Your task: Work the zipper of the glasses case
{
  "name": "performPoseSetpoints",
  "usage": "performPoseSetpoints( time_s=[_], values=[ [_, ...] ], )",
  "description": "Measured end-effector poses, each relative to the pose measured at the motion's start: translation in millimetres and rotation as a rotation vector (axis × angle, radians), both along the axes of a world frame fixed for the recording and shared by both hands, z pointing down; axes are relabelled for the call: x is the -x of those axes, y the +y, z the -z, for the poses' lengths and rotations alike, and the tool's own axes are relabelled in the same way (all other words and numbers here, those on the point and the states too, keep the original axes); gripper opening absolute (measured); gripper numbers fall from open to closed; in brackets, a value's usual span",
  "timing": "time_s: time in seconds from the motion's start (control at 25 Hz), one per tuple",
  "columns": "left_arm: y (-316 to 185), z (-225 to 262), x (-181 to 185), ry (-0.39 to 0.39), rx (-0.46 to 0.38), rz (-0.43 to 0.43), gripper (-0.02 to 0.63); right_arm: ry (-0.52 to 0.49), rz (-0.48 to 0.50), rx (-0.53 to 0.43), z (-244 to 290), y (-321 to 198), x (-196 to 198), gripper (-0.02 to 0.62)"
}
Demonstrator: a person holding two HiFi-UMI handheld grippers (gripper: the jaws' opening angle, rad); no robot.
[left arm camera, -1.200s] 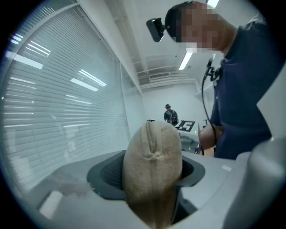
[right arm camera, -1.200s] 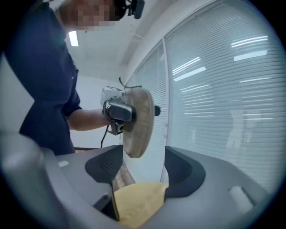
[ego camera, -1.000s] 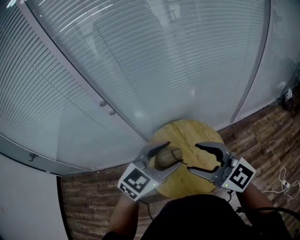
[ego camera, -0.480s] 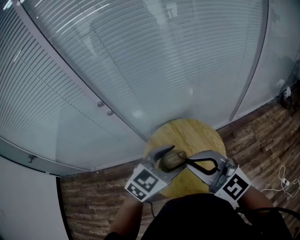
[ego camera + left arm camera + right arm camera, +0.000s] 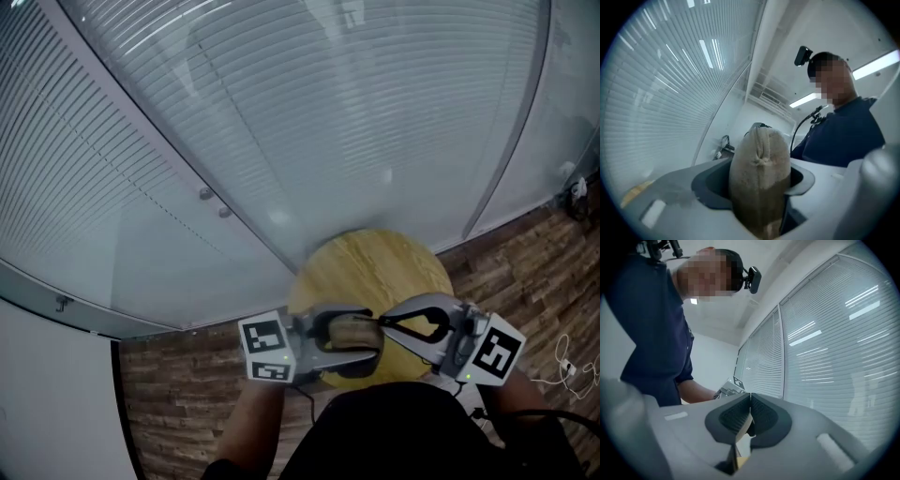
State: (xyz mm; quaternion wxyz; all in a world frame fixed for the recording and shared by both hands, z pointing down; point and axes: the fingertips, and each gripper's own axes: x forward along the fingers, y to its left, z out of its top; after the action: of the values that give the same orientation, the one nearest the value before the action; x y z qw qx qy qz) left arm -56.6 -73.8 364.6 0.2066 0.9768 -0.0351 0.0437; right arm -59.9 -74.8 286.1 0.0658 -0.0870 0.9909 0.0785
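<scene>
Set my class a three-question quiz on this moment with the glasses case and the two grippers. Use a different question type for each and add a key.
1. Multiple choice: what is clamped in the left gripper?
A) a wooden bowl
B) the tan glasses case
C) nothing
2. True or false: the jaws of the right gripper stand wide apart.
3. Fill in: the wooden table below the grippers is ____ in shape.

Key
1. B.
2. False. They are shut on a thin tan tab, apparently the zipper pull.
3. Round.
</scene>
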Motion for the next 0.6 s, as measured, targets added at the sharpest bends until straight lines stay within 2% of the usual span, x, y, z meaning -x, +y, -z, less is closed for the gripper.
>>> performPoseSetpoints(
  time_s=[0.2, 0.6],
  values=[
    [8.5, 12.3, -3.0, 0.120, 0.066, -0.037, 0.296, -0.044, 0.036, 0.036, 7.1, 2.9, -7.5, 0.012],
    [-3.0, 47.0, 19.4, 0.333, 0.126, 0.018, 0.295, -0.106, 0.062, 0.028, 19.9, 5.7, -15.3, 0.012]
  ],
)
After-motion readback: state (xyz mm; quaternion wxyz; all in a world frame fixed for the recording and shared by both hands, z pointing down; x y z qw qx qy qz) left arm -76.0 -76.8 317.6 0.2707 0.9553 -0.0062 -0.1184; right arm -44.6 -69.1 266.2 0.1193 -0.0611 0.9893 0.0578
